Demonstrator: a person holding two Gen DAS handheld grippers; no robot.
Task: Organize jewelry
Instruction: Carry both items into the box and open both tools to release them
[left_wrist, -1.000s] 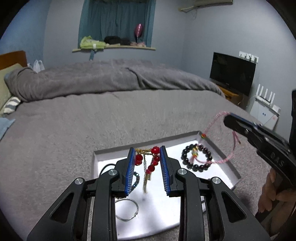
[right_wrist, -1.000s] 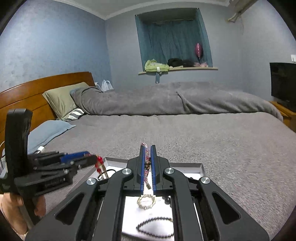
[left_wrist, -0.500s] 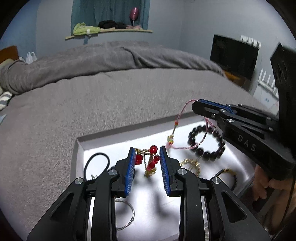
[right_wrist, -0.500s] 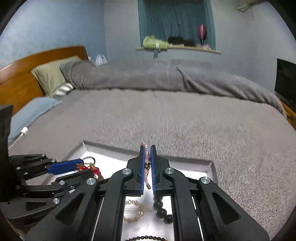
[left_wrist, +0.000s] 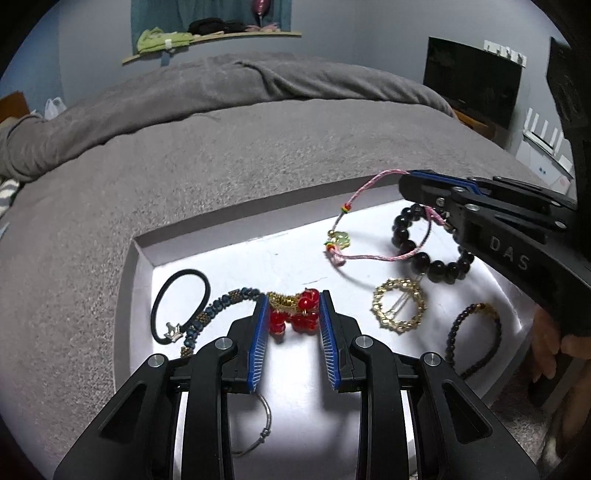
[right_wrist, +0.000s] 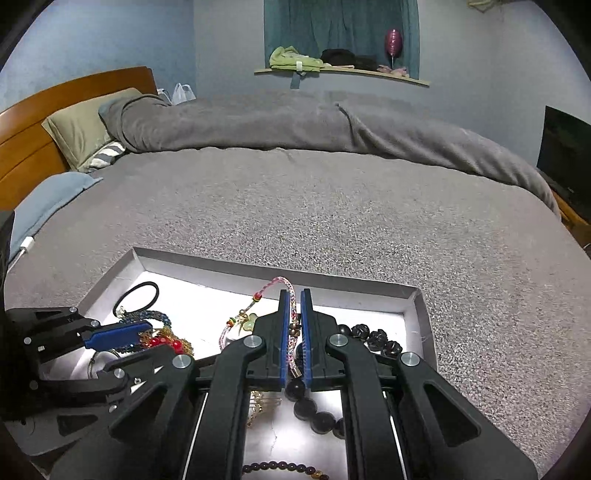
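Note:
A white tray lies on the grey bed. My left gripper is shut on a red-bead and gold bracelet, held low over the tray floor. My right gripper is shut on a pink braided cord bracelet; its loop with a green charm hangs down to the tray. In the tray lie a black hair tie, a blue beaded bracelet, a black bead bracelet, a gold ring brooch, a dark thin bracelet and a silver hoop.
The tray sits near the bed's front edge on a grey cover. A rolled grey duvet and pillows lie at the far end. A TV stands to the right. A hand holds the right gripper.
Both grippers have come down toward the tray. The red bracelet now hangs just over the tray floor, and the pink cord's loop has dropped onto the tray by the black beads.

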